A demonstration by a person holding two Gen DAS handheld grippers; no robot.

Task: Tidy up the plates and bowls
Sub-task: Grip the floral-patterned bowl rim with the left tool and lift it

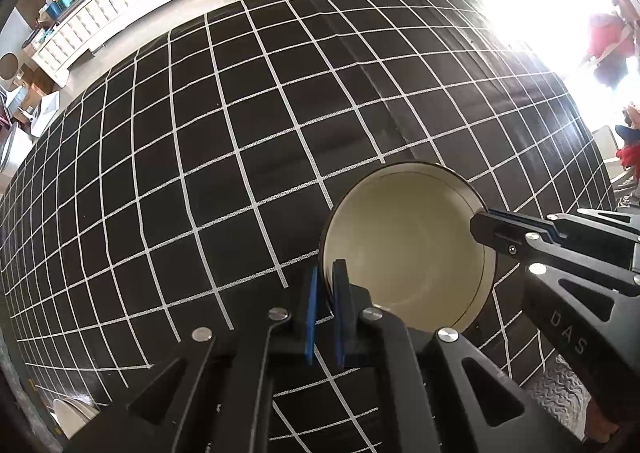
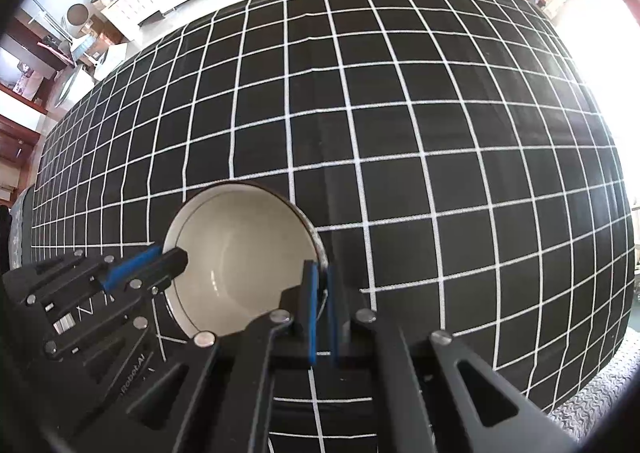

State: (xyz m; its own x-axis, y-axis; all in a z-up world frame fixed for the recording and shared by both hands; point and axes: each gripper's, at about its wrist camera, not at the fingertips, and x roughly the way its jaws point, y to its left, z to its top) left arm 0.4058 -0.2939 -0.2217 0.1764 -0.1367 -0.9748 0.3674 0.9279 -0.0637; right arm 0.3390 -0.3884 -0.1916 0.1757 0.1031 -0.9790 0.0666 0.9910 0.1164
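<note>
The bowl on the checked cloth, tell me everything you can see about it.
The bowl is round and deep, glossy like glazed ceramic, cream inside with a thin dark line just under a dark rim. It is empty and stands upright on the black cloth with white grid lines. The left tongs are shut on the rim at one side, one finger inside the bowl and one outside, and the right tongs are shut on the opposite rim the same way.

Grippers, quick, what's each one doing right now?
Left gripper: closed on the bowl rim.
Right gripper: closed on the opposite rim.
</note>
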